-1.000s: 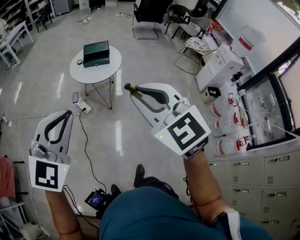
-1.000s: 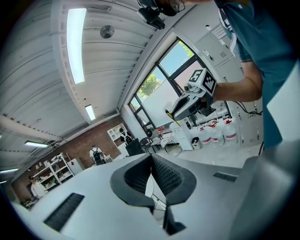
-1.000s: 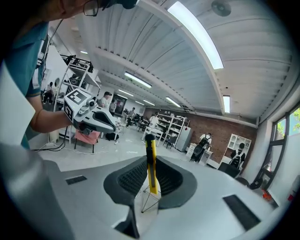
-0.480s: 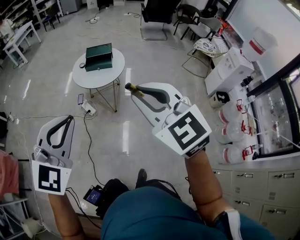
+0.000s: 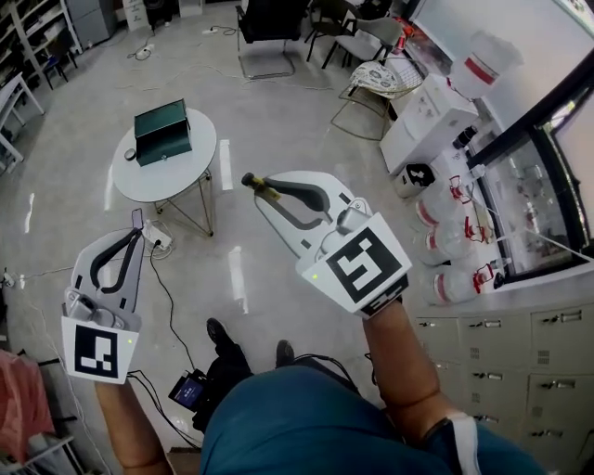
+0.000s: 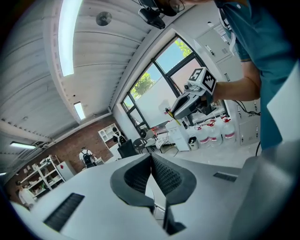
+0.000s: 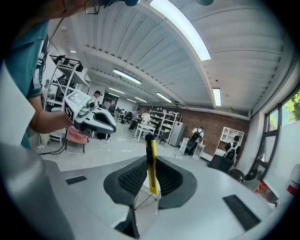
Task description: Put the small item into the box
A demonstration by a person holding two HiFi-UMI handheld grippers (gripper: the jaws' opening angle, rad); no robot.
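Right gripper [image 5: 267, 191]: jaws clamped on a yellow knife [image 7: 150, 164], apparently a box cutter; held over the floor
Left gripper [image 5: 135, 232]: jaws together, nothing between
Box [image 5: 162, 134]: green; on the round tabletop [image 5: 188, 173], well apart from the knife

Glossy pale floor [image 5: 278, 148], round white table [image 5: 167, 183], black chair [image 5: 269, 19], grey drawer cabinets [image 5: 501, 334], brick back wall [image 7: 215, 119].

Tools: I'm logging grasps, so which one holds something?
The right tool, shut on a yellow-and-black item; the left tool is shut on nothing.
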